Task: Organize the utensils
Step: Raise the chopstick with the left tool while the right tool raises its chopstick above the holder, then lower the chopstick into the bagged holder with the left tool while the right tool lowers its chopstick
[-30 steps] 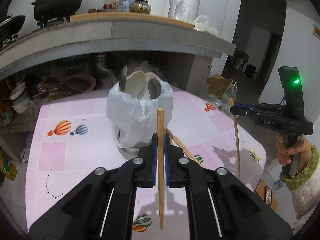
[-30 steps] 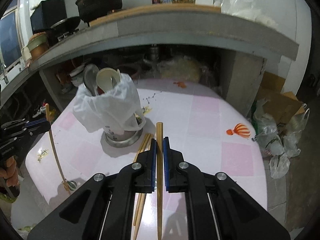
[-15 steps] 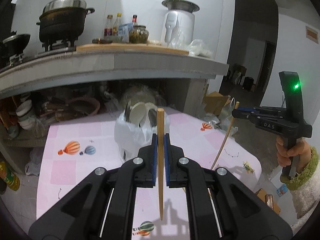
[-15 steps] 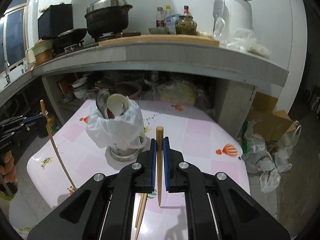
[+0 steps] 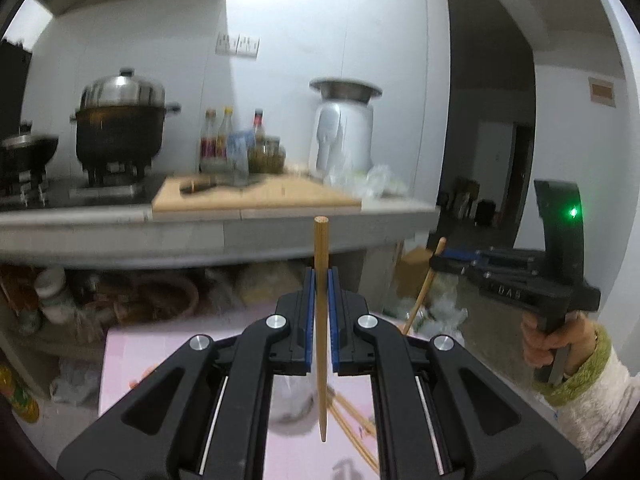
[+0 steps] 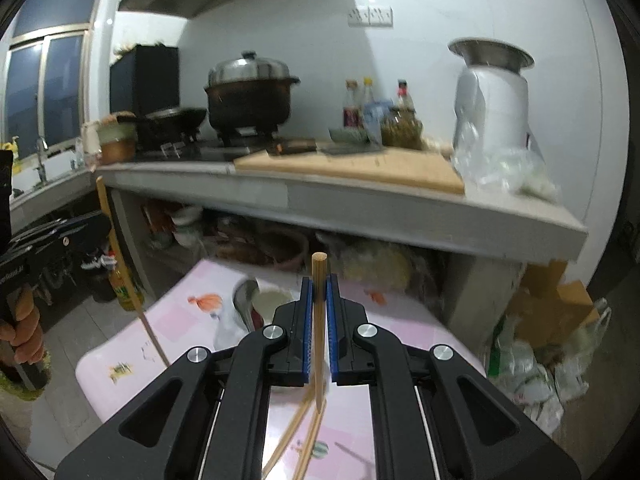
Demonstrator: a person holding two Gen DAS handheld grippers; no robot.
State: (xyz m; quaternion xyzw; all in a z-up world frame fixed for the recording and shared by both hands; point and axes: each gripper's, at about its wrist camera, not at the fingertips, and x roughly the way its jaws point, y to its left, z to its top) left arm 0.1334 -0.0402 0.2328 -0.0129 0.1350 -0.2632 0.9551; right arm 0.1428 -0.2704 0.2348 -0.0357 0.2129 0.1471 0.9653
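**Inspector:** Grip status, both sides?

**Assessor:** Noted on the left claw [image 5: 319, 284]: pads clamped on the left chopstick [image 5: 321, 240], held upright, blunt end above the pads, tip hanging below. Same on the right claw [image 6: 319, 286]: closed on the right chopstick [image 6: 319, 268], blunt end up, with a slight lean.

**Inspector:** Location of the holder?

**Assessor:** Seen from the right wrist just ahead of and below the right claw, a little left of its jaw line: holder [image 6: 256, 312], wrapped in a plastic bag, spoons already inside. Under the left claw only a pale blur between the arms, probably the same holder. Loose chopsticks [image 6: 304, 432] lying on the table [image 6: 180, 320] directly beneath both claws.

**Inspector:** Advice for the step in hand?

**Assessor:** Judged as carry-to-holder, both sticks clear of the table. Recommended:
- Bring one claw at a time over the mouth.
- Square the stick to vertical and aim the tip at the gap beside the spoons, away from the slack bag rim.
- Lower until the tip is well inside, and only then ease the pads apart.
- Keep the other claw off to its own side to avoid a clash, then go back for the loose ones
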